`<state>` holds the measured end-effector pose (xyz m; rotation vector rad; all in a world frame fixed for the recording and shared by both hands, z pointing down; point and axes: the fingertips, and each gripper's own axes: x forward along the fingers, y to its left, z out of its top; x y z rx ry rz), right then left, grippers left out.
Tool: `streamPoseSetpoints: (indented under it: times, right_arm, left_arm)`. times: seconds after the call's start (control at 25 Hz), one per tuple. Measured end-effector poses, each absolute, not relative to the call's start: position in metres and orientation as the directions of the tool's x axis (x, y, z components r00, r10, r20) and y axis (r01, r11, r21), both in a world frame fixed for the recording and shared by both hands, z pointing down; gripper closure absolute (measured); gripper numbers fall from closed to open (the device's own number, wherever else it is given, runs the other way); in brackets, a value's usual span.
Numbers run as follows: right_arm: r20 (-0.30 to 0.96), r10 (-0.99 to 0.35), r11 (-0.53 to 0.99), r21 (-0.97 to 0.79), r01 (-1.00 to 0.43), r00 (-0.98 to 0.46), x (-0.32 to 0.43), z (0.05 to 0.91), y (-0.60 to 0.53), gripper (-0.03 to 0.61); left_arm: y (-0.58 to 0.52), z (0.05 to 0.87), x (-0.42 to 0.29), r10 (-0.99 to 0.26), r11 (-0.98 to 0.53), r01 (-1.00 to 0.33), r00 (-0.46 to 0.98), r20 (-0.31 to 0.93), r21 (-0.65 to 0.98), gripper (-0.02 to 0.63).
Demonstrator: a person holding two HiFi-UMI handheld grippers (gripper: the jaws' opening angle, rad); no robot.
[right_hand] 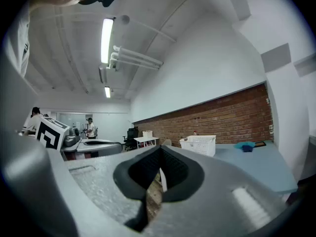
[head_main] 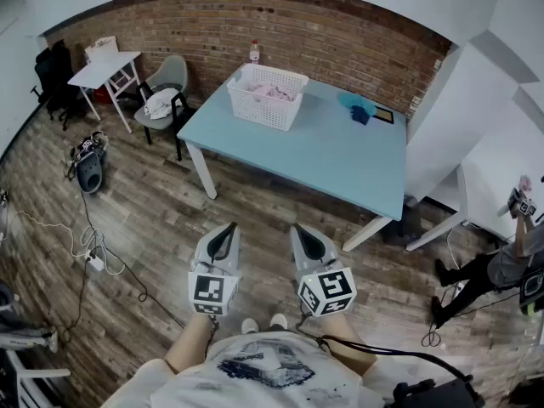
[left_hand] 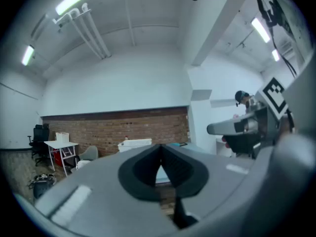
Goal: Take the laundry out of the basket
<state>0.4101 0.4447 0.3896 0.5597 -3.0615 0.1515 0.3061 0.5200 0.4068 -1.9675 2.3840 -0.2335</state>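
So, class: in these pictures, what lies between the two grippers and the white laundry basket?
The head view shows it: only wooden floor, then a bare strip of the blue table before the basket.

The left gripper (head_main: pixel 228 229) and the right gripper (head_main: pixel 299 231) are held level, side by side and slightly apart, in front of the person's waist, both pointing forward. Each has its jaws pressed together with nothing between them. Bare forearms (head_main: pixel 192 352) run back to the body.

White basket (head_main: pixel 264 111) with pink laundry (head_main: pixel 274 92)
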Motion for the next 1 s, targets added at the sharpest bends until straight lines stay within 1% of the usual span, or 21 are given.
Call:
streamPoseSetpoints:
  times: [0.16,0.4,0.64,0.8,1.0]
  right_arm:
    - [0.035,-0.345,0.934,-0.085,-0.346,-0.938,0.414,0.387,0.430,0.583]
    - [-0.001,-0.329,0.935,-0.141,-0.326,-0.944,0.427,0.388,0.413,0.581]
    - [0.009,-0.296,0.940,-0.176,-0.293,-0.955,0.435,0.401,0.395,0.581]
    - [0.014,-0.279,0.940,-0.201,-0.276,-0.960,0.430,0.405,0.381,0.581]
    - [0.024,-0.262,0.945,-0.194,-0.261,-0.965,0.405,0.412,0.370,0.581]
  left_arm:
    - [0.503,0.407,0.313,-0.978,0.184,-0.973,-0.196,0.074,-0.139,0.623]
    - [0.486,0.408,0.325,-0.975,0.187,-0.968,-0.204,0.089,-0.165,0.623]
    - [0.471,0.412,0.333,-0.969,0.210,-0.960,-0.230,0.094,-0.183,0.623]
    - [0.458,0.410,0.331,-0.967,0.213,-0.956,-0.235,0.096,-0.199,0.623]
    - [0.445,0.418,0.309,-0.966,0.220,-0.956,-0.242,0.096,-0.196,0.623]
